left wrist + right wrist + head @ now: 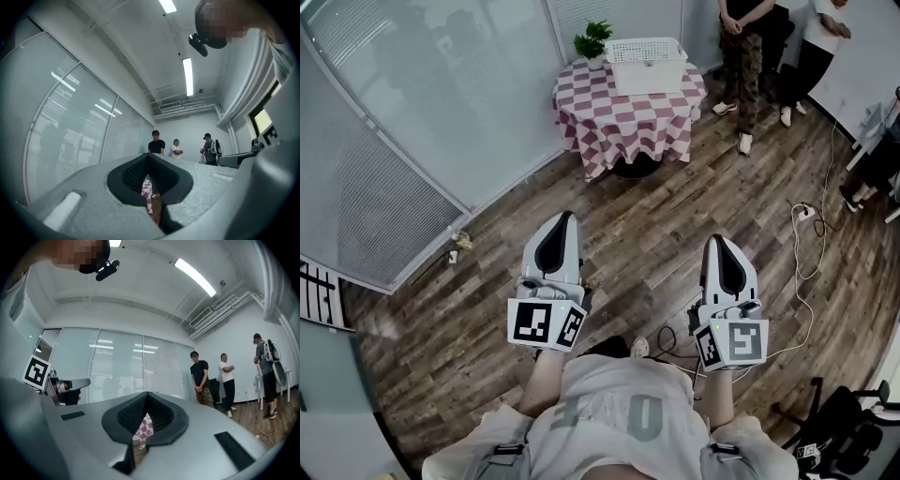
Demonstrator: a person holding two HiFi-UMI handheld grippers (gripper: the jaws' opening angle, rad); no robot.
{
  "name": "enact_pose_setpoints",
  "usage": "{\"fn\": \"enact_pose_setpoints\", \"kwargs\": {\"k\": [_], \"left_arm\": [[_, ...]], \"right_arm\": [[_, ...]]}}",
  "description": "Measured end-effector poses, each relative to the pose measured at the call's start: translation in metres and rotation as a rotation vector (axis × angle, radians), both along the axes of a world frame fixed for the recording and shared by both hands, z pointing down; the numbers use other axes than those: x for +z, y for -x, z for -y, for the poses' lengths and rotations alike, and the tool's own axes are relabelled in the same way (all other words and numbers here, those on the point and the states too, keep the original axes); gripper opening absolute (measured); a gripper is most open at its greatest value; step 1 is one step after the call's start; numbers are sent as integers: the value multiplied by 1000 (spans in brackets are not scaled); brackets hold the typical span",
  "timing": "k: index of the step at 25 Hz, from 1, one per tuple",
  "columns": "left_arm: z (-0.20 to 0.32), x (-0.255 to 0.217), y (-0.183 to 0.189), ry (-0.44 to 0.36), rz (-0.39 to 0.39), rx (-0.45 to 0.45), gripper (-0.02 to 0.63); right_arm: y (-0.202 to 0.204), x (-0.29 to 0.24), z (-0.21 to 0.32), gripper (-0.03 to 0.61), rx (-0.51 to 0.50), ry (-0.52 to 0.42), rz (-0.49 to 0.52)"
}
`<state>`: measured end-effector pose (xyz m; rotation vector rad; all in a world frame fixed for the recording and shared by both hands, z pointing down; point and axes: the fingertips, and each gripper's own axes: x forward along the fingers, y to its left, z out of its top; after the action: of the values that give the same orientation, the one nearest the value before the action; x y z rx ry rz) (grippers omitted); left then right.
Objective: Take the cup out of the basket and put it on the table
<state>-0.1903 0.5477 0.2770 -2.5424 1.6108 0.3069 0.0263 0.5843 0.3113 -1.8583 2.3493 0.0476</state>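
Low in the frame, the left hand-held gripper (564,221) and the right hand-held gripper (716,243) are held closed, empty, well apart from the basket (645,51).

Wood-plank floor (675,234) lies beneath me, with blind-covered glass walls (441,103) to my left. Ahead stands a round tabletop (581,108) in red-checked cloth. Strip lights (188,75) glow overhead.
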Motion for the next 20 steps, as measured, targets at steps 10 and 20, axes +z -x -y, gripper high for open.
{"fn": "enact_pose_setpoints", "kwargs": {"k": [10,20], "left_arm": [[26,17,-37,21,24,34,5],[121,16,-37,1,-46,36,5]], "right_arm": [[-13,31,25,10,-59,125,130],[-18,17,100,9,-21,40,-27]]}}
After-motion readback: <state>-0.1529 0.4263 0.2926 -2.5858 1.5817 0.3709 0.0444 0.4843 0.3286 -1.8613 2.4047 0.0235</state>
